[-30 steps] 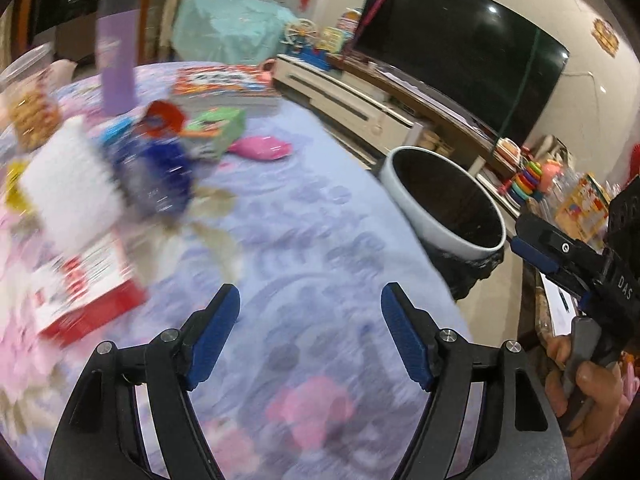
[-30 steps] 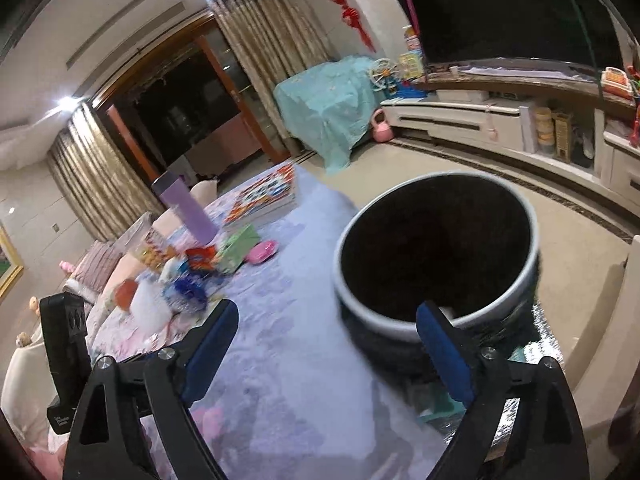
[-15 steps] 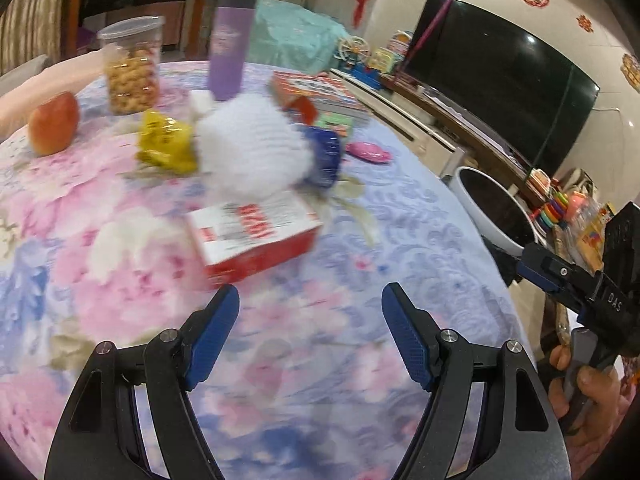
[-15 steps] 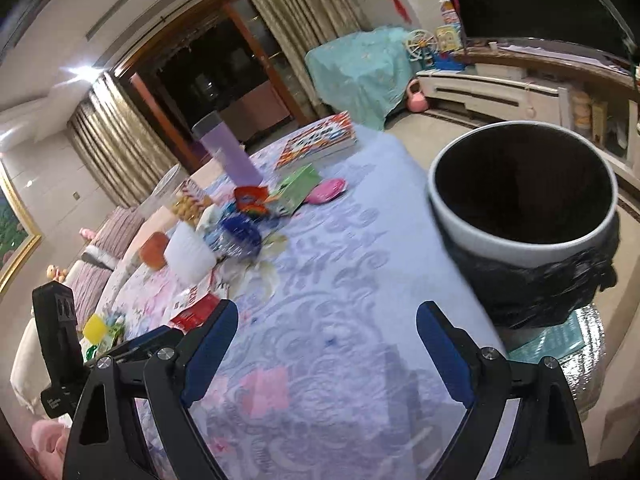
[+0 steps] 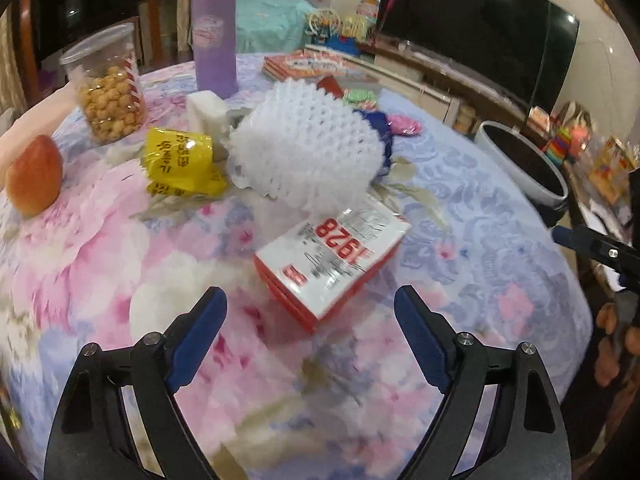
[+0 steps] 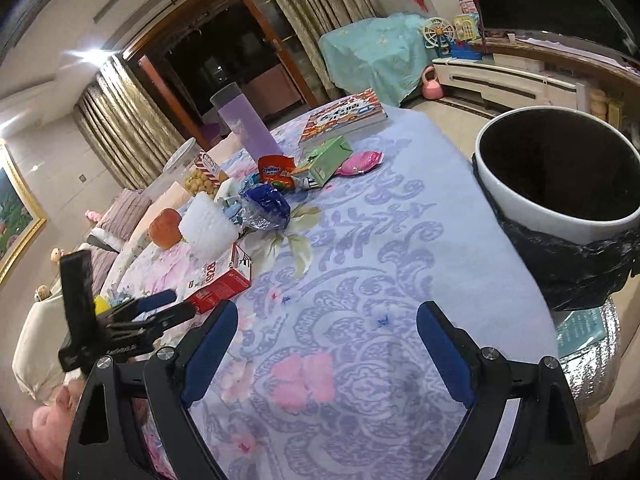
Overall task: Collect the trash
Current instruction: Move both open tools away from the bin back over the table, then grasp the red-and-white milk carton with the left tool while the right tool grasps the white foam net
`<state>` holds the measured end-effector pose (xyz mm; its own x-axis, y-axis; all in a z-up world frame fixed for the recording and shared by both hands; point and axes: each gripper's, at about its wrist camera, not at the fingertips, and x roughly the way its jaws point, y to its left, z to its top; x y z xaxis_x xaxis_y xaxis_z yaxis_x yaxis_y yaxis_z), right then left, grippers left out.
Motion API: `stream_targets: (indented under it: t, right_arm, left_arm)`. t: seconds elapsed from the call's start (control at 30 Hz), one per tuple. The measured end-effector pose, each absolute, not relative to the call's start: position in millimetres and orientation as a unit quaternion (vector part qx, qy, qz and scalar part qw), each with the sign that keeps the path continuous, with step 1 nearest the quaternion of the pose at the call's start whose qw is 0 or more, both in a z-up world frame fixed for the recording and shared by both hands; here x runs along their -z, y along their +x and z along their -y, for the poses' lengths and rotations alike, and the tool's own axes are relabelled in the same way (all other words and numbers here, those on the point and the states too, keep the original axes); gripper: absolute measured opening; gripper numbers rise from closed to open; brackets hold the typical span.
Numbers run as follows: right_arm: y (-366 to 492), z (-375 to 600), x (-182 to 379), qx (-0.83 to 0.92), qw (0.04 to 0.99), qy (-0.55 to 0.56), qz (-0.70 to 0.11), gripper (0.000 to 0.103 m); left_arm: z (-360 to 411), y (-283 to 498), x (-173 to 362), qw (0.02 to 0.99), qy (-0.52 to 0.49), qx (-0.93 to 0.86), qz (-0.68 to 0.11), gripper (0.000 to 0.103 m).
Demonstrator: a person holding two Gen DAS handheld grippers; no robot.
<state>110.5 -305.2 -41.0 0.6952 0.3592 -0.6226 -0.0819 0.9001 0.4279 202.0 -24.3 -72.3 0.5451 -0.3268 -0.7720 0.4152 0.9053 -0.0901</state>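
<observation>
A red and white carton (image 5: 332, 256) lies flat on the floral tablecloth (image 5: 100, 280), just ahead of my left gripper (image 5: 310, 320), whose jaws are opening with nothing between them. Behind the carton sit a white foam net (image 5: 308, 148), a yellow wrapper (image 5: 180, 160) and a blue wrapper (image 6: 266, 204). My right gripper (image 6: 326, 332) hangs open and empty over bare cloth. The white bin (image 6: 560, 184) with a black liner stands off the table's right edge. From the right wrist view, the left gripper (image 6: 160, 308) reaches toward the carton (image 6: 222, 280).
An apple (image 5: 34, 176), a jar of snacks (image 5: 108, 92) and a purple tumbler (image 5: 214, 36) stand at the back left. A book (image 6: 344, 116), a green carton (image 6: 324, 158), a pink packet (image 6: 360, 162) and an orange wrapper (image 6: 274, 170) lie farther back. A TV (image 5: 480, 28) fills the far wall.
Both views have swung left, from the bin toward the pile of trash. The left gripper has closed in on the red and white carton and its jaws have spread wider.
</observation>
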Motion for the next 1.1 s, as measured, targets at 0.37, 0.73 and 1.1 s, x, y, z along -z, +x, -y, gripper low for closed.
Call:
stream_targets:
  t: [0.37,0.73,1.1]
  right_arm:
    - [128,291,47,-0.129,0.895,0.201,-0.378,0.092]
    - [164,238,50,-0.191,0.88,0.21,-0.381,0.092]
    - [191,142,55,-0.283,0.856,0.162,-0.401,0.092]
  left_arm:
    - [29,205,72,0.881,0.059,0.237,-0.404,0.059]
    - [-50,149,70,0.9,-0.019,0.143,-0.411,0.059]
    - [-120,99,77,0.918,-0.08,-0.013,-0.389,0.059]
